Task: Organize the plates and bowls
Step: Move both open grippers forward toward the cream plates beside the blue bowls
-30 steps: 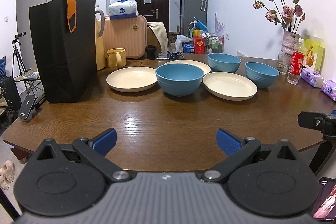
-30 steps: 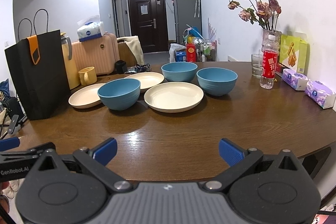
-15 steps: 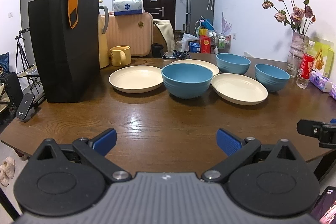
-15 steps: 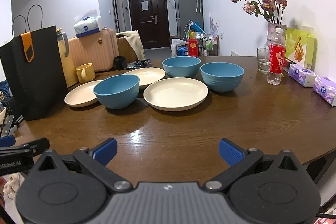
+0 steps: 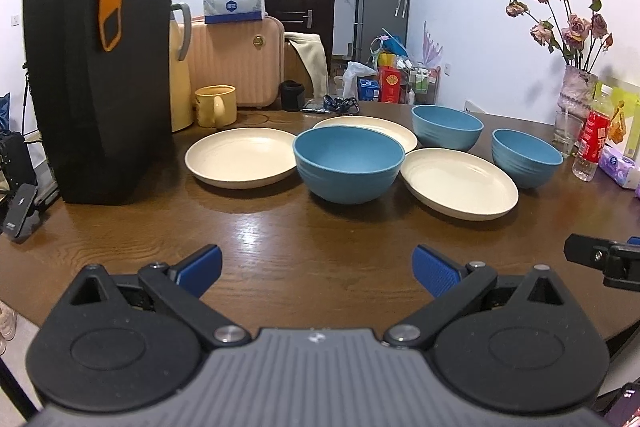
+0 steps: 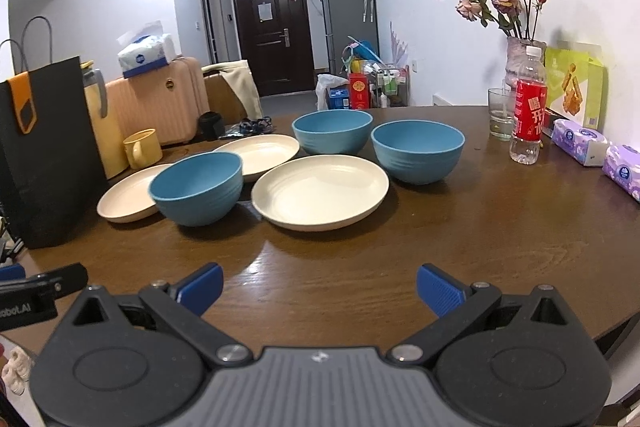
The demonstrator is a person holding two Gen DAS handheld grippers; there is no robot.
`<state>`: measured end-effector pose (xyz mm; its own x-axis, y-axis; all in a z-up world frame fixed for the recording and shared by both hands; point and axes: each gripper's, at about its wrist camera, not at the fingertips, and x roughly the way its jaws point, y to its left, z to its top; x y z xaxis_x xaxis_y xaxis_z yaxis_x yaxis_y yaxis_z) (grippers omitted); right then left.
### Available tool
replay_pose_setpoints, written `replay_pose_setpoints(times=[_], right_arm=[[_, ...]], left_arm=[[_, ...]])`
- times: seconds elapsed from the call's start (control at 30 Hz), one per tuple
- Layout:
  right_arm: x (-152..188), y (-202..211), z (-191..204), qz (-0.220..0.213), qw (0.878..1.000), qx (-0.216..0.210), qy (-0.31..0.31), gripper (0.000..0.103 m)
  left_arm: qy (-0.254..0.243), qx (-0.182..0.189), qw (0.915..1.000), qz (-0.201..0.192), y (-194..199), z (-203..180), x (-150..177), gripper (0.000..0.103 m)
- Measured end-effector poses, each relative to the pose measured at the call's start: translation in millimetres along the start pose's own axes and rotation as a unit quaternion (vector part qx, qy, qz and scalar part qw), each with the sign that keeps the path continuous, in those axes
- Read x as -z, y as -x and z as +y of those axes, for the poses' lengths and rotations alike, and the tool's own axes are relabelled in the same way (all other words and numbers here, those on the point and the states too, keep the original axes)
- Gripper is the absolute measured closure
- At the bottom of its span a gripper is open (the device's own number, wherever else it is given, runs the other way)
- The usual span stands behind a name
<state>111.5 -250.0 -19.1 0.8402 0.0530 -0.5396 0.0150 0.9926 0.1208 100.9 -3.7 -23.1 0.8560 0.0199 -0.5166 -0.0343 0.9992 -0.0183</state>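
Bowl (image 5: 347,165), blue: at 12 o'clock of left gripper (image 5: 317,267), nearer it than right gripper (image 6: 319,289); both grippers spread wide, empty.

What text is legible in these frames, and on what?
"GenRobot.AI", only partly in frame at the picture's left edge: on the left gripper's body, seen from the right wrist view.
Large white characters on the red bottle label: there, but I cannot read them reliably.
Print on the tissue packs, the green snack bag, the red box and the paper on the door: too small or blurred.
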Motion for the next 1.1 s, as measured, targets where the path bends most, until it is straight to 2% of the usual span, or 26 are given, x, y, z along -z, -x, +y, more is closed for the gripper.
replay_pose_setpoints(times=[0.8,1.1], right_arm=[[-42,-115,-81,0.012,0.999,0.025,-0.040,0.003],[-53,-163,-102,0.028,0.999,0.025,-0.037,0.005]], left_arm=[[-0.014,0.038,0.9973,0.061,-122,-87,-35,0.000],[-0.002,0.034,0.9952,0.092,-168,-116,-47,0.000]])
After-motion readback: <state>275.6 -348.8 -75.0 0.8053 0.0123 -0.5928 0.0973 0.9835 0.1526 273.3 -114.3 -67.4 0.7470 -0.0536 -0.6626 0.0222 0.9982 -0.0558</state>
